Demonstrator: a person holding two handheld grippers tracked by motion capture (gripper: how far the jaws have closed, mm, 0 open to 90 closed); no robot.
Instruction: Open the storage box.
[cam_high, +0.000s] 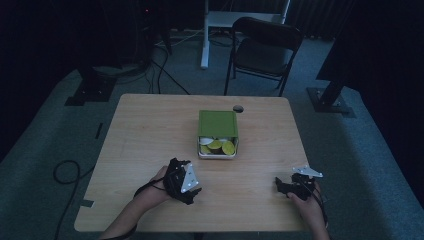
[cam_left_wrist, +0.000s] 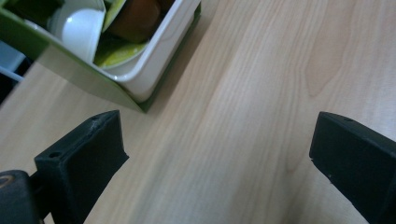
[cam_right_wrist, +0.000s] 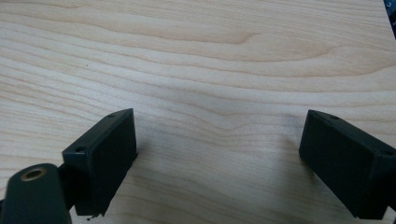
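Observation:
A white box (cam_high: 218, 144) with a green lid (cam_high: 217, 123) slid partly back sits at the middle of the wooden table (cam_high: 150, 130). Inside it lie white and yellow-green round pieces (cam_high: 218, 145). The left gripper view has that box (cam_left_wrist: 154, 60) at its top left, with a white cup-like piece (cam_left_wrist: 81, 28) and a brown one (cam_left_wrist: 137, 18) in it. My left gripper (cam_high: 186, 176) rests on the table near the front, below and left of the box, jaws wide open (cam_left_wrist: 219, 154) over bare wood. My right gripper (cam_high: 285, 186) lies at the front right, also open (cam_right_wrist: 219, 154) and holding nothing.
A small dark round hole (cam_high: 238, 108) marks the table's far edge behind the box. Beyond the table stand a dark folding chair (cam_high: 265, 47) and a white stand leg (cam_high: 205, 35). Cables (cam_high: 67, 172) trail on the carpet at the left.

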